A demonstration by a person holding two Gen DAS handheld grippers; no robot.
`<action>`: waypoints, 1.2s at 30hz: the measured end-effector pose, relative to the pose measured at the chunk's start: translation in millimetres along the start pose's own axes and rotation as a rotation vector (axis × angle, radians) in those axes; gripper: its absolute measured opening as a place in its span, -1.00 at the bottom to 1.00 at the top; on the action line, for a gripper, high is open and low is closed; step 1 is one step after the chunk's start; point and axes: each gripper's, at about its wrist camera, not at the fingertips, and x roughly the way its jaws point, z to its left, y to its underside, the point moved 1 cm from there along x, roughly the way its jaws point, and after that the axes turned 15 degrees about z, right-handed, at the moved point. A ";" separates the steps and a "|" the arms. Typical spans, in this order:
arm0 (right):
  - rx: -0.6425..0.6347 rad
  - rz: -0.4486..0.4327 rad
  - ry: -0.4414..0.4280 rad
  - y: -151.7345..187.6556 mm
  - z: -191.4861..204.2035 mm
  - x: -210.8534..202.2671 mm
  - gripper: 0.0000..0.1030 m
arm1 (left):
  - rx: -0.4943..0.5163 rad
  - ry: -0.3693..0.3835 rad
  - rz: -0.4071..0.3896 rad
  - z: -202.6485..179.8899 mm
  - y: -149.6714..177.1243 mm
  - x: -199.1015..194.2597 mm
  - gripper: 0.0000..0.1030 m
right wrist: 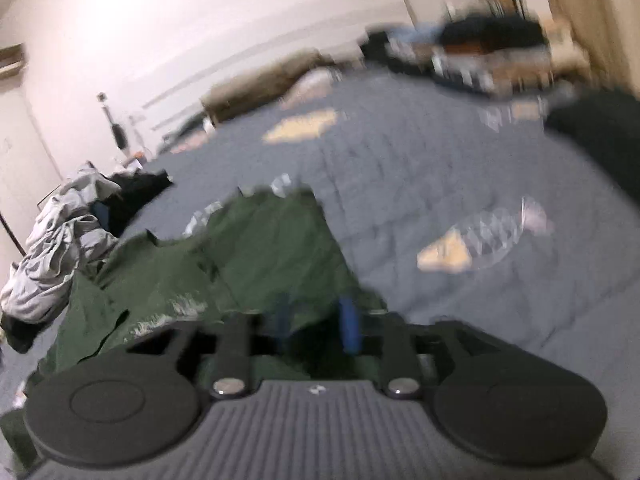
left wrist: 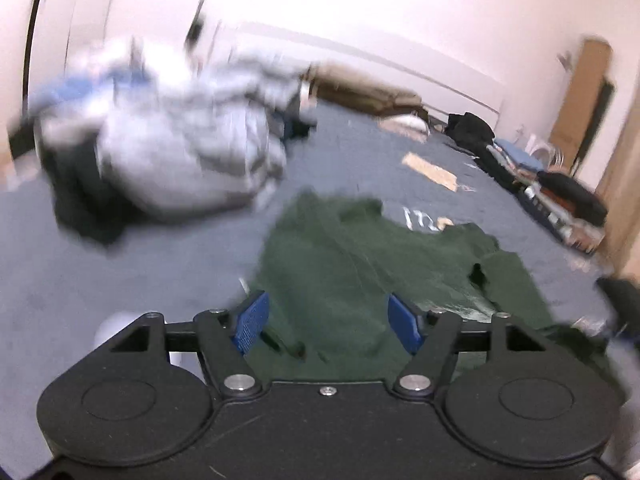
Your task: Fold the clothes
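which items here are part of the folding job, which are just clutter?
Job:
green shirt
left gripper, open over it
right gripper, fingers close, blurred

Clutter:
grey clothes pile
cardboard scrap
clear plastic wrapper
dark bags

- The left gripper [left wrist: 328, 320] is pointing forward and slightly down, its blue fingers [left wrist: 251, 320] standing wide apart with nothing between them.
- The right gripper [right wrist: 316, 322] is tilting downward, its blue fingers [right wrist: 349, 322] sitting closer together with a gap still showing; motion blur is hiding whether they are pinching anything.
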 end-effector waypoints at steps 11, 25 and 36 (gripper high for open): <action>-0.173 -0.039 -0.172 21.6 59.3 -41.3 0.16 | 0.277 0.119 0.050 -65.5 41.9 -13.0 0.29; -0.239 0.010 -0.146 37.2 102.5 -26.4 0.20 | 0.592 -0.126 0.121 -64.5 74.1 17.6 0.27; -0.208 0.045 -0.116 27.1 100.5 5.8 0.21 | 0.683 -0.325 0.150 -50.6 61.1 63.8 0.19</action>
